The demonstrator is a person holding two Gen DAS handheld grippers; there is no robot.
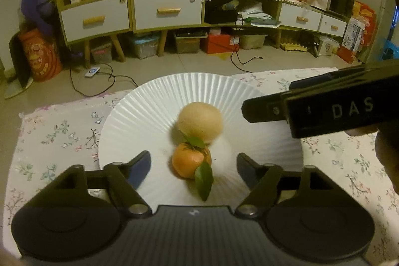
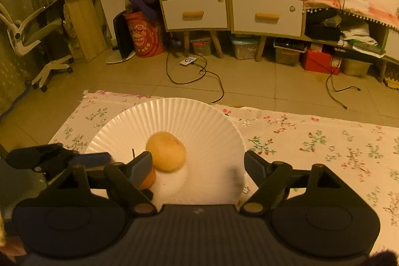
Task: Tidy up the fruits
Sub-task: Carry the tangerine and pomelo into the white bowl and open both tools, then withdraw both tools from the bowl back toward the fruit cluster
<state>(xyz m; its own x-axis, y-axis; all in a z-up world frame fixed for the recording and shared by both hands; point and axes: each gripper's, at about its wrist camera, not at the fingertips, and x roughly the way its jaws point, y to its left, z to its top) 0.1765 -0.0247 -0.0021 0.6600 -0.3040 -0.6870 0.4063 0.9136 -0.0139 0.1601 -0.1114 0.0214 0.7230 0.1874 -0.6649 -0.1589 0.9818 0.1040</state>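
Observation:
A white fluted paper plate [image 1: 139, 116] lies on a floral cloth. On it sit a pale yellow round fruit [image 1: 200, 122] and, touching it on the near side, an orange mandarin [image 1: 190, 161] with green leaves. My left gripper [image 1: 193, 158] is open, its fingers either side of the mandarin with gaps on both sides. My right gripper [image 1: 259, 109] reaches in from the right over the plate's rim. In the right wrist view my right gripper [image 2: 198, 156] is open above the plate [image 2: 199, 116]. The yellow fruit [image 2: 165, 151] lies by its left finger, which half hides the mandarin [image 2: 148, 178]. My left gripper [image 2: 74, 157] shows at the left.
The floral cloth [image 2: 311, 141] covers a low surface whose far edge meets a tiled floor [image 2: 249, 81] with loose cables. Shelves and white drawers [image 1: 167, 10] line the far wall. An office chair [image 2: 37, 41] stands at the left.

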